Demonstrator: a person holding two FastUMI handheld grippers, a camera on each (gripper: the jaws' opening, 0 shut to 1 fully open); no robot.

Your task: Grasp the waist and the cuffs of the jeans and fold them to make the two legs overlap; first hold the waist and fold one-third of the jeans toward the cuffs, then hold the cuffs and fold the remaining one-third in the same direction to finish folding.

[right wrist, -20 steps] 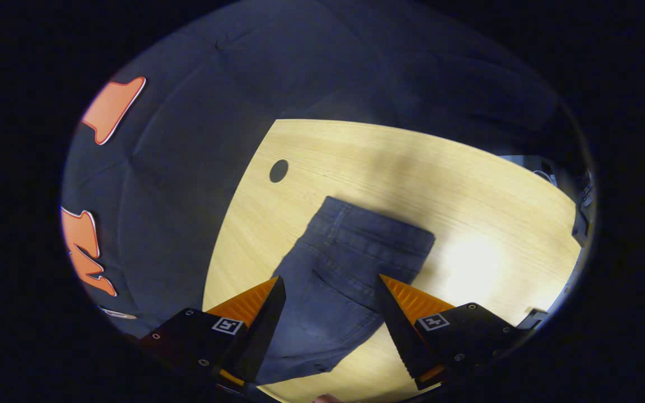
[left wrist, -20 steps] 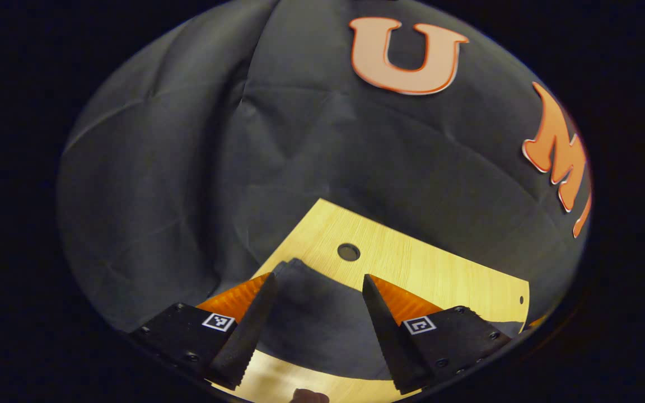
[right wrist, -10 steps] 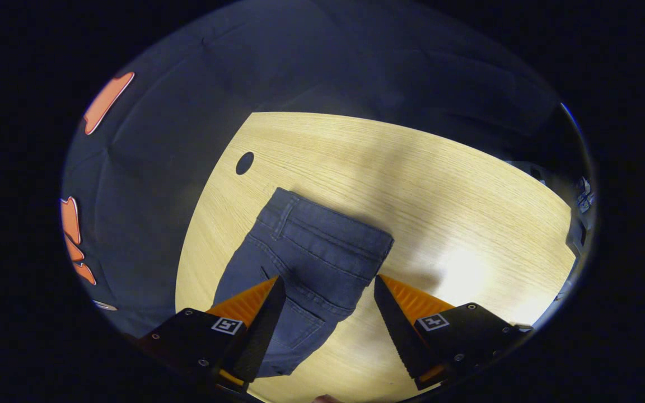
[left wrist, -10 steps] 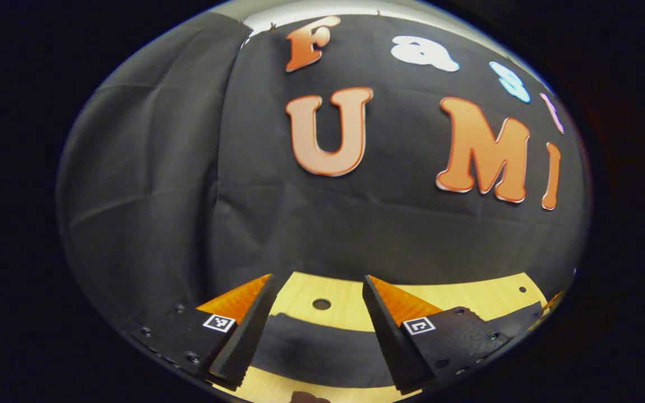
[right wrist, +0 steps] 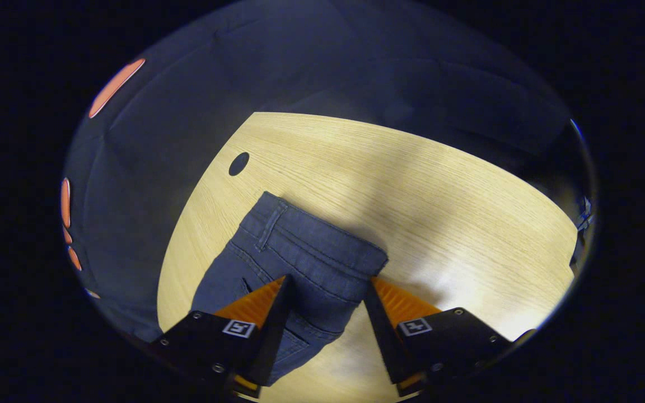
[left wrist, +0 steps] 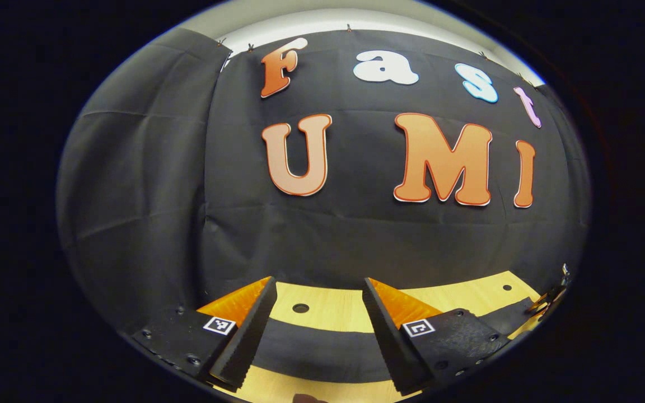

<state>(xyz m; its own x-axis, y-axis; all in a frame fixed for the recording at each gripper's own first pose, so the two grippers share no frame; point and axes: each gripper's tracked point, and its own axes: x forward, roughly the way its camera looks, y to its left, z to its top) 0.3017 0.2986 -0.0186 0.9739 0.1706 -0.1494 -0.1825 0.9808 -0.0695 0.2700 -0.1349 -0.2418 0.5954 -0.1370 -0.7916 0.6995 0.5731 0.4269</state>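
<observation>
While both grippers hold their fingers wide apart, grasping nothing, the right gripper (right wrist: 325, 313) hovers over the jeans' (right wrist: 300, 263) waistband on the table (right wrist: 440, 190); the left gripper (left wrist: 316, 324) points at the wall. A pinch here could catch one layer only, spoiling the fold.

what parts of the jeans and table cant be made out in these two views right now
- Jeans, right gripper view: the waistband end shows; the legs and cuffs run under the right gripper and off the lower edge.
- Dark cloth, left gripper view: a band between the open fingers of the left gripper; too dim to tell which part of the jeans it is.
- Table, right gripper view: its far right corner fades into shadow.
</observation>
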